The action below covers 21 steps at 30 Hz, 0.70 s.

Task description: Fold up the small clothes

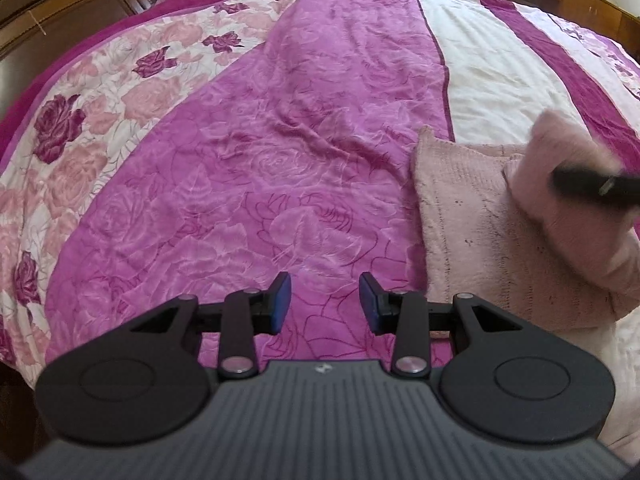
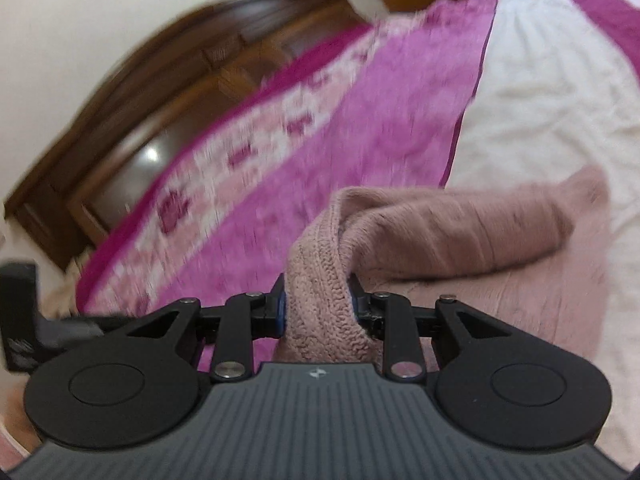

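One pink knit sweater, bunched, partly lifted

Motion blur is smearing the bedspread and wooden cabinets in the right wrist view. In the left wrist view, the right hand-held gripper is showing only as a dark blur, and the frame edge is cutting off the pink sweater.

The left gripper is hovering low over the near part of the bed with its blue-padded fingers spread apart and nothing between them. The right gripper is clamping a bunched fold of the pink knit between its fingers and is holding it lifted above the bed's right side, its view blurring.
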Available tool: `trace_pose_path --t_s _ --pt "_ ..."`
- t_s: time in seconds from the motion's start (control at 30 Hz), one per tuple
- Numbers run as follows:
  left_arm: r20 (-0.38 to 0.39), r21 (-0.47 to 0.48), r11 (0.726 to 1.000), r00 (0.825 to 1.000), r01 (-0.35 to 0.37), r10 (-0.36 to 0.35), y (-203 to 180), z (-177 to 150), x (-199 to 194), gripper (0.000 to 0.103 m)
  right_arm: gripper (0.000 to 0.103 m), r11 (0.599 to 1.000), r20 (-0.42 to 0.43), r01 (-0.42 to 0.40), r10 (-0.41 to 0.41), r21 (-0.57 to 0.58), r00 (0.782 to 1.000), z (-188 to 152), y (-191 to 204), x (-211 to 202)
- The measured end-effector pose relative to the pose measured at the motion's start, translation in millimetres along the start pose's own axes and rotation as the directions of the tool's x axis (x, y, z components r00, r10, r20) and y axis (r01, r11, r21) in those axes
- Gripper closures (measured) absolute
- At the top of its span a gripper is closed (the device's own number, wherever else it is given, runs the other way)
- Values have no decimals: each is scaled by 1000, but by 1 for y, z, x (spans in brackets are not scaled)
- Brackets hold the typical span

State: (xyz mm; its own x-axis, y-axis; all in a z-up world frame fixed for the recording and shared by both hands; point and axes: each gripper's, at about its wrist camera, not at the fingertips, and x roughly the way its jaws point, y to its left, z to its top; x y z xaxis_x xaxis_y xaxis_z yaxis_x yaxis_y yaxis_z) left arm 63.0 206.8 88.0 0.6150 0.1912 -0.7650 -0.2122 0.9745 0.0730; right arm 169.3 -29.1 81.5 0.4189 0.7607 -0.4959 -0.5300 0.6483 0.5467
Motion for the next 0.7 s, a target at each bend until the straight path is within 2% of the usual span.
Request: trace_pose_path --t_s 0.13,0.2,0.27,0.33,0.47,0.7 --pt "3 -20 1000 1000 1 -1 9 1 2 63 71 996 -98 45 -53 -83 994 -16 13 37" --pt "9 -23 1000 1000 2 -2 11 2 2 63 67 990 -114 68 -83 -126 990 -24 20 46" --pt "18 -20 1000 1000 8 -8 12 4 2 63 56 985 -100 79 -95 -154 990 -28 29 50" --pt "27 -16 1000 1000 14 -14 11 7 2 63 38 985 -86 75 -89 -153 992 -31 34 48" --pt "54 -11 999 998 42 -41 4 14 0 63 34 982 -53 98 -107 -162 993 -39 44 34" --pt "96 47 991 986 129 -133 -26 33 0 63 33 978 60 147 -139 -150 988 -48 43 -26"
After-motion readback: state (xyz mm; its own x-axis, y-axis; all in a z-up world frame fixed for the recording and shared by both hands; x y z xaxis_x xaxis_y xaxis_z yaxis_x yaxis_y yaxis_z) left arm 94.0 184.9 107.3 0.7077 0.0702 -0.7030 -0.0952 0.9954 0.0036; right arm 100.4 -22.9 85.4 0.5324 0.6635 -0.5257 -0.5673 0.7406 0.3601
